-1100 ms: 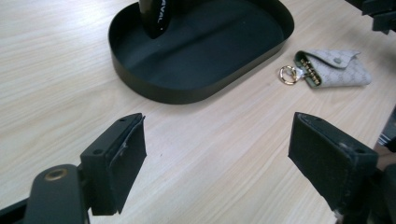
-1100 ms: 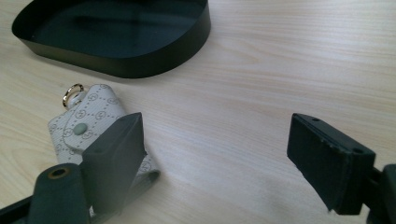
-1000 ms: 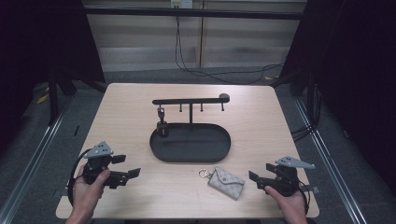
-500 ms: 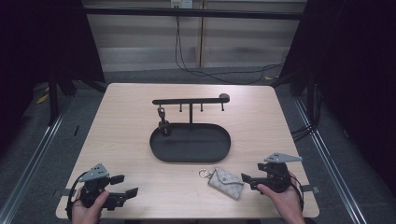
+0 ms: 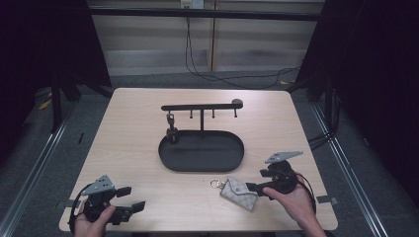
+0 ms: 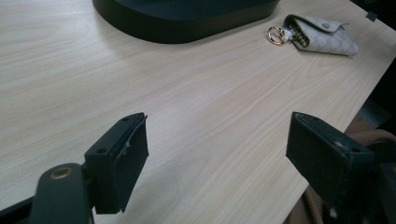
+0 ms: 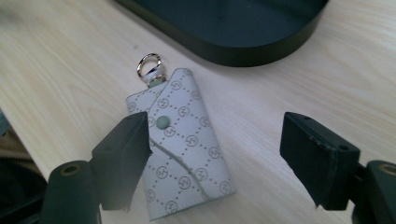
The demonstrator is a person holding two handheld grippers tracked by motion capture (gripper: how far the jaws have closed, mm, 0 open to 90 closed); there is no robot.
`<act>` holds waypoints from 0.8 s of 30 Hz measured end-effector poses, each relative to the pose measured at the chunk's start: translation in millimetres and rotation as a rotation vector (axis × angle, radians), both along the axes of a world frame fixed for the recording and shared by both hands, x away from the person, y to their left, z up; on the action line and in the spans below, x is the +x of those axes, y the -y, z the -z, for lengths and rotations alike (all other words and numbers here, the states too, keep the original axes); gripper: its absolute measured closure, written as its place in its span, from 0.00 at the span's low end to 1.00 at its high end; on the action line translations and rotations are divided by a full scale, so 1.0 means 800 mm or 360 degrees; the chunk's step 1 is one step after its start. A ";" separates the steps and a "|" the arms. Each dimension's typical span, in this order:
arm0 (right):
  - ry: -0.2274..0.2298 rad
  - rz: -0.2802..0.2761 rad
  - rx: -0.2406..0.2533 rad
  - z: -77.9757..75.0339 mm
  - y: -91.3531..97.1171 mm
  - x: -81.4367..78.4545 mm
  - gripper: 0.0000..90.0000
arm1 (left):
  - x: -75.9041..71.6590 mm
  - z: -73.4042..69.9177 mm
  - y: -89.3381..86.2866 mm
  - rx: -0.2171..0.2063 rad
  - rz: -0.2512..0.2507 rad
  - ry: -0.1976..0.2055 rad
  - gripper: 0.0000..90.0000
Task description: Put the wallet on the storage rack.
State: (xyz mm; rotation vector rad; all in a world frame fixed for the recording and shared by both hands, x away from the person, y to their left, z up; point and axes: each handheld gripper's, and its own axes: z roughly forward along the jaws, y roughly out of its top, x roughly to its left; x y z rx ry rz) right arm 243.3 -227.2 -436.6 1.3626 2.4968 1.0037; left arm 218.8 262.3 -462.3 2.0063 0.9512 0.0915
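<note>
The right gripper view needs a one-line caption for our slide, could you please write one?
Open right gripper poised over a monogrammed key pouch lying beside the black tray.

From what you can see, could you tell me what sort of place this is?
Probably a staged recording workspace, not a home: a bare wooden table ringed by dark curtains, cables trailing on the grey floor behind, and only a key stand with tray and a patterned key pouch laid out.

A pale grey, monogram-patterned key pouch (image 7: 184, 151) with a snap flap, seemingly closed, and a gold ring (image 7: 149, 65) lies flat near the black oval tray (image 5: 201, 166).
</note>
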 end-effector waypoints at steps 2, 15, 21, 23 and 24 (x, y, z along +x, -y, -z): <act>-0.0019 -0.0019 -0.0023 -0.001 -0.003 0.002 0.27 | 0.000 0.000 0.000 0.0000 0.0003 -0.0002 0.23; -0.0198 -0.0185 -0.0194 0.003 -0.039 0.019 0.26 | 0.001 0.002 0.003 0.0009 0.0041 -0.0020 0.23; -0.0288 -0.0265 -0.0231 0.005 -0.046 0.028 0.26 | 0.002 0.002 0.001 -0.0011 0.0015 -0.0014 0.23; -0.0312 -0.0282 -0.0274 0.007 -0.049 0.031 0.26 | 0.002 0.001 0.001 -0.0008 0.0014 -0.0006 0.23; -0.0330 -0.0291 -0.0289 0.008 -0.051 0.033 0.26 | 0.002 0.001 0.001 -0.0010 0.0017 -0.0008 0.23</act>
